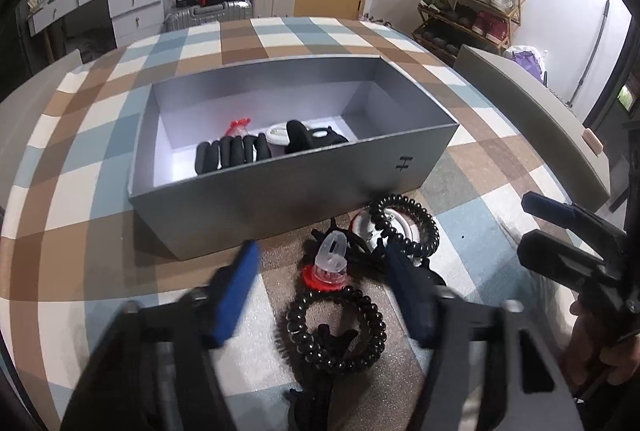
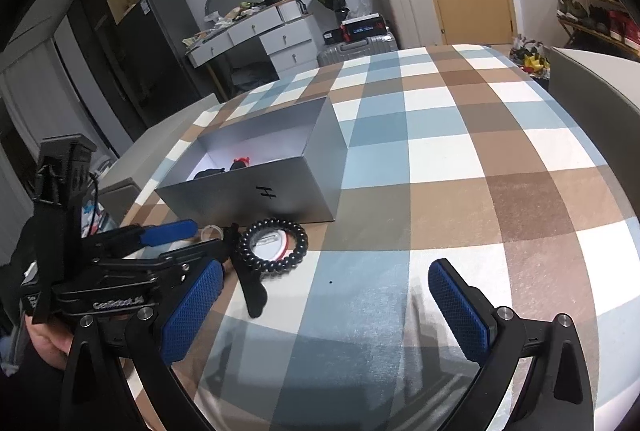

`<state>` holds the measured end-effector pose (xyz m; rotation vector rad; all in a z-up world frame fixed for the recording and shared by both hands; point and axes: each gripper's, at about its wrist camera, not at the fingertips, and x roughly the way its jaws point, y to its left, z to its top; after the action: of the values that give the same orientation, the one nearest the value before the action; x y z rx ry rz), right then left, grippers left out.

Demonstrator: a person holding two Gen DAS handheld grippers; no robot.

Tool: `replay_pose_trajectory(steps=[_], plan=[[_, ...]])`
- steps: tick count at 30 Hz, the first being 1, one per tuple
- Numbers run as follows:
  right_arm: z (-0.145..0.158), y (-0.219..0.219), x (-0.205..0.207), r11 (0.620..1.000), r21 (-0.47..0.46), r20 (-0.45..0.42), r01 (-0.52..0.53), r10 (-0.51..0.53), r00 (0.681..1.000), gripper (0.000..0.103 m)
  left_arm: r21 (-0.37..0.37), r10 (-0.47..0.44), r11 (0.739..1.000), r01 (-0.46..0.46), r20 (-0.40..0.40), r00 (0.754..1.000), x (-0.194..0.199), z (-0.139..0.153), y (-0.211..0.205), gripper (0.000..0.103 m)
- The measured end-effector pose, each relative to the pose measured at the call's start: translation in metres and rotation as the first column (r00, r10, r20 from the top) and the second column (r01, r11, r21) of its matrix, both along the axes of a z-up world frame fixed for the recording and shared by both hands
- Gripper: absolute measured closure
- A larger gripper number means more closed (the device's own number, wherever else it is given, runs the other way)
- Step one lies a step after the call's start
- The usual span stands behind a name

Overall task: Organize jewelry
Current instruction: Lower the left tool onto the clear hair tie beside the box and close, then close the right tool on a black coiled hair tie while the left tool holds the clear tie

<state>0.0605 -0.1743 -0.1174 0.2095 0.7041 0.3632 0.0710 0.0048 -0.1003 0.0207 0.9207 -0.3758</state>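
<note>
spreading across the whole view, the checked cloth (image 1: 100, 135) — soft blue, brown and cream squares — carries everything. on it sits the grey box (image 1: 288, 199), matte card with straight walls, already holding some dark rolled pieces and a red-topped item on its pale floor. just in front of the box lies the unsorted pile: a black coiled band (image 1: 336, 327), springy and beaded, a second coil (image 1: 404, 227) over a round disc, and a clear plastic clip (image 1: 330, 259) on a red base. the left gripper (image 1: 320, 295) hangs over that pile, blue pads partly apart on either side of the clear clip and not pressing on it, so the pick-up seems to be in hand. next comes, i judge, a firm squeeze and a lift into the box. the right gripper (image 2: 320, 311) hovers wide apart over bare cloth — holding nothing.
</note>
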Motion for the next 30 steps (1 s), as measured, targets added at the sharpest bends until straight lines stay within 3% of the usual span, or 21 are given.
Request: replay_pose_trajectory(steps=[2, 5, 8, 23, 30], plan=[[-0.001, 0.0, -0.001, 1.0, 0.008, 0.0, 0.005, -0.005, 1.0, 0.0, -0.021, -0.007, 1.0, 0.007, -0.019, 1.0, 0.0, -0.002, 0.002, 0.081], [-0.003, 0.003, -0.004, 1.0, 0.024, -0.008, 0.01, -0.01, 1.0, 0.0, -0.029, -0.012, 1.0, 0.012, -0.016, 1.0, -0.004, 0.0, 0.001, 0.091], [-0.005, 0.009, -0.009, 1.0, 0.026, -0.01, 0.009, -0.009, 1.0, 0.0, -0.008, -0.014, 1.0, 0.014, 0.002, 1.0, -0.007, 0.003, -0.001, 0.091], [-0.003, 0.014, -0.019, 0.997, 0.072, -0.014, 0.004, -0.003, 1.0, 0.0, -0.053, 0.031, 0.998, -0.026, 0.097, 0.995, -0.026, 0.034, 0.018, 0.091], [0.003, 0.024, -0.01, 0.988, 0.136, -0.025, -0.076, 0.081, 0.996, 0.0, -0.079, 0.088, 0.994, -0.078, 0.136, 0.987, -0.035, 0.04, 0.042, 0.091]])
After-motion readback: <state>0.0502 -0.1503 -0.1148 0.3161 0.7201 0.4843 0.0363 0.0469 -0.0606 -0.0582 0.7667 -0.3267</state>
